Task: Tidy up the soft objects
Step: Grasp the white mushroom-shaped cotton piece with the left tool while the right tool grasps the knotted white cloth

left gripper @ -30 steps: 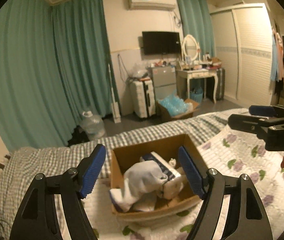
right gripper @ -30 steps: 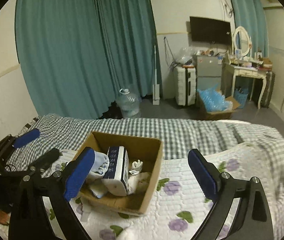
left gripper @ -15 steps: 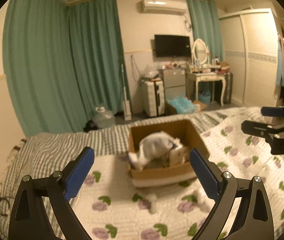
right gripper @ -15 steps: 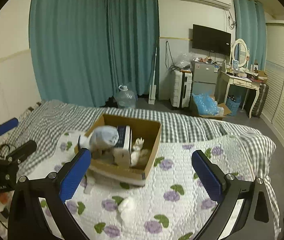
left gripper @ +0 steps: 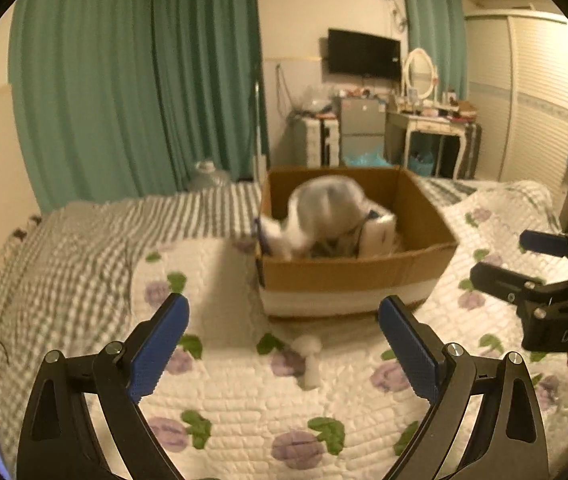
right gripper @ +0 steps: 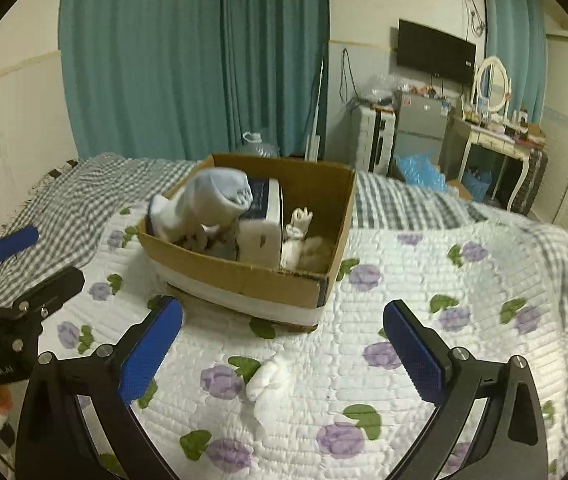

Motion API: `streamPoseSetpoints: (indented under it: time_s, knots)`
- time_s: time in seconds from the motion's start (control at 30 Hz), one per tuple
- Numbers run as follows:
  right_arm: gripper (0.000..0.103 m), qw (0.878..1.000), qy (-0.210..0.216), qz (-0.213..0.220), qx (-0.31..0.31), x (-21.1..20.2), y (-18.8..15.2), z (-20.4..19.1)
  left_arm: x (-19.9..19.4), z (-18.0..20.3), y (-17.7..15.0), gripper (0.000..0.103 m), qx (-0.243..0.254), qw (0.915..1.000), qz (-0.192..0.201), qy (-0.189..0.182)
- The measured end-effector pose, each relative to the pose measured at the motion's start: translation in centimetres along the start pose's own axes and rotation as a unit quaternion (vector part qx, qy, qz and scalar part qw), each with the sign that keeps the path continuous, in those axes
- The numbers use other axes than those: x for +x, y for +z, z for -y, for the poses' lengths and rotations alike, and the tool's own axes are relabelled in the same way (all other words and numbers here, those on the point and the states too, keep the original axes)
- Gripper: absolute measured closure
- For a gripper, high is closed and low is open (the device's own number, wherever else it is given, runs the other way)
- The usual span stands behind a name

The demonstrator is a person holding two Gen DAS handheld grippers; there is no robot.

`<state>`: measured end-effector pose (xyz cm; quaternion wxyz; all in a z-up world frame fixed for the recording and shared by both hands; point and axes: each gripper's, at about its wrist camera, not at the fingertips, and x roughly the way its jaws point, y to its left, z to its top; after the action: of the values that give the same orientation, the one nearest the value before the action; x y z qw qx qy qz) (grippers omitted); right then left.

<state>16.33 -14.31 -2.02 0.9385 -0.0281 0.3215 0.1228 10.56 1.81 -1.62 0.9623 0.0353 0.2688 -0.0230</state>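
Observation:
A brown cardboard box [left gripper: 358,270] [right gripper: 243,276] stands on the quilted floral bedspread. Inside lie a pale grey-white sock [left gripper: 324,208] [right gripper: 211,200], a white and navy packet [right gripper: 261,220] and a small white plush toy [right gripper: 300,232]. A small white sock [left gripper: 310,360] [right gripper: 269,380] lies on the quilt in front of the box. My left gripper [left gripper: 284,352] is open and empty, back from the box. My right gripper [right gripper: 284,352] is open and empty, above the small white sock. Each gripper shows at the edge of the other's view.
The bed carries a grey checked blanket [left gripper: 63,248] at the far side. Teal curtains [right gripper: 187,56], a water jug [right gripper: 257,146], a suitcase [right gripper: 376,136], a dressing table [right gripper: 496,140] and a wall television [left gripper: 364,54] stand beyond the bed. A wardrobe [left gripper: 540,100] is at the right.
Both grippers have drawn back and up from the box, which now looks smaller and farther. The small white sock on the quilt has come into view in front of the box.

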Motion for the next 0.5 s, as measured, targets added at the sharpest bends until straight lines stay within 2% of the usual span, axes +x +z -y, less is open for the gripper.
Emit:
streamPoseSetpoints:
  time_s: [0.27,0.4,0.5]
  knots:
    - [0.002,0.998,-0.004,-0.054,0.015,6.6,-3.5,0.5,5.9,-1.7,-3.8,0.006,-0.037,0.9968,-0.071,-0.006]
    - [0.002,0.996,-0.003,-0.084,0.019,8.7,-5.3,0.5,7.2,-2.4,-5.0,0.006,-0.055,0.9947,-0.087,-0.005]
    - [0.005,0.995,0.002,-0.100,0.022,9.4,-6.3,0.4,7.5,-1.9,-5.4,0.006,-0.042,0.9948,-0.093,-0.001]
